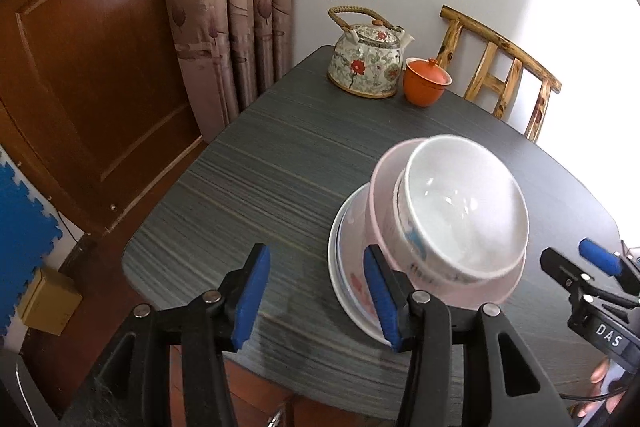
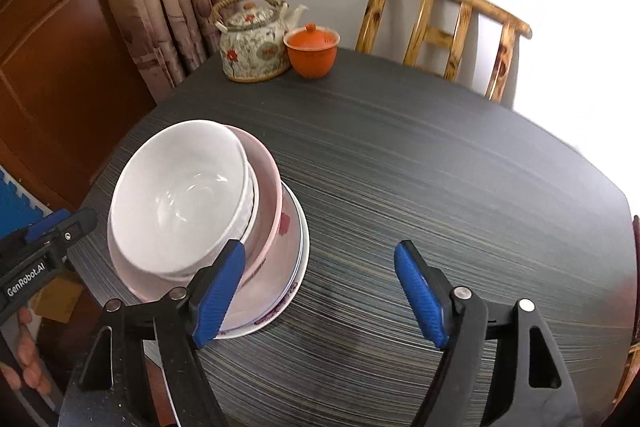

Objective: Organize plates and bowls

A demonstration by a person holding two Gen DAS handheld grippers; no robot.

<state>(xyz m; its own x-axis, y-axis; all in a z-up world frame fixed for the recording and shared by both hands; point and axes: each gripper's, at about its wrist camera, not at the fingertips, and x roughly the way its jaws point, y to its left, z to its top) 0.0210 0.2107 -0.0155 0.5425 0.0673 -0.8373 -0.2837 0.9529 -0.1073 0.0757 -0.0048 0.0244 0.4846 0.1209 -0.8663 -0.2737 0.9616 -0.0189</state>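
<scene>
A stack of dishes stands on the dark table: a white bowl point(image 1: 464, 207) point(image 2: 180, 195) sits in a pink bowl point(image 1: 380, 223) point(image 2: 268, 211), which rests on a white plate point(image 1: 352, 291) point(image 2: 292, 267) with red flower marks. My left gripper point(image 1: 316, 291) is open just left of the stack, with nothing between its blue pads; its right finger is in front of the plate's edge. My right gripper point(image 2: 320, 291) is open to the right of the stack, also empty. Each gripper shows at the edge of the other's view.
A flowered teapot point(image 1: 366, 63) point(image 2: 256, 43) and an orange lidded cup point(image 1: 426, 81) point(image 2: 312, 53) stand at the table's far edge. A wooden chair point(image 1: 500, 71) point(image 2: 440, 23) is behind the table point(image 2: 440, 187). A door and curtains are to the left. Bare tabletop lies right of the stack.
</scene>
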